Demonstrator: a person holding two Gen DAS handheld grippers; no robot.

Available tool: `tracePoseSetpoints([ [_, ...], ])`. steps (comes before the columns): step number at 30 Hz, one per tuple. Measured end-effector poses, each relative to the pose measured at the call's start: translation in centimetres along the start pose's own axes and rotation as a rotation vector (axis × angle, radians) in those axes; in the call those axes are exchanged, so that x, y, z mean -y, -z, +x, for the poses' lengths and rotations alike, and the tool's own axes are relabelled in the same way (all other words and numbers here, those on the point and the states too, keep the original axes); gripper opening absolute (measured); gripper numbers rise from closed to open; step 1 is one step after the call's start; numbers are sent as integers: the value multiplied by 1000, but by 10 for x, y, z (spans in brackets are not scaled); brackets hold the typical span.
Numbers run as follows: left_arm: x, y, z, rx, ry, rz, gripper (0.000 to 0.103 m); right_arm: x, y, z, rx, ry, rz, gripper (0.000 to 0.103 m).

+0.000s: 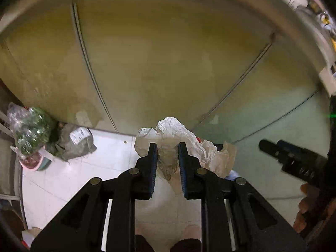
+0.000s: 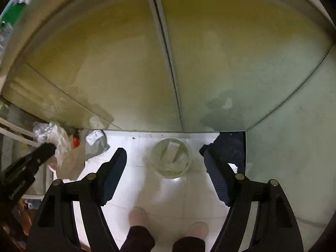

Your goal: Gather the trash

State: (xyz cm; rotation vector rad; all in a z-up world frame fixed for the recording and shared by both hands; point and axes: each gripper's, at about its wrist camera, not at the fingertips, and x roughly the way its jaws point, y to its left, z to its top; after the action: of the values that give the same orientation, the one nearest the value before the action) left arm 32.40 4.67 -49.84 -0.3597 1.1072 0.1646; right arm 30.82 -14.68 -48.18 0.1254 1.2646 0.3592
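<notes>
Crumpled white paper point(image 1: 178, 138) sits pinched, it seems, between the left gripper's point(image 1: 168, 147) narrow fingers; the right gripper's point(image 2: 166, 153) fingers spread wide, empty, above a clear tub point(image 2: 171, 157).

Dim yellowish light, floor glare, motion blur, fisheye-bent edges.

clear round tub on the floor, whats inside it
The clear round tub holds crumpled whitish paper or plastic with a flat pale strip standing up in the middle. Whatever lies beneath that wad, at the tub's bottom, is covered.
</notes>
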Motion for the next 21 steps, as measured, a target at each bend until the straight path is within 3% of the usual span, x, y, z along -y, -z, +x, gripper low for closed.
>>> tracePoseSetpoints([
  [6, 5, 17, 64, -61, 27, 8, 19, 25, 9, 26, 12, 31, 34, 73],
  [14, 35, 24, 152, -140, 84, 44, 23, 38, 8, 24, 33, 64, 28, 73],
  [18, 38, 26, 179, -188, 105, 39, 38, 42, 6, 20, 45, 61, 24, 73],
  [21, 39, 26, 187, -212, 88, 38, 40, 43, 6, 16, 49, 56, 30, 73],
])
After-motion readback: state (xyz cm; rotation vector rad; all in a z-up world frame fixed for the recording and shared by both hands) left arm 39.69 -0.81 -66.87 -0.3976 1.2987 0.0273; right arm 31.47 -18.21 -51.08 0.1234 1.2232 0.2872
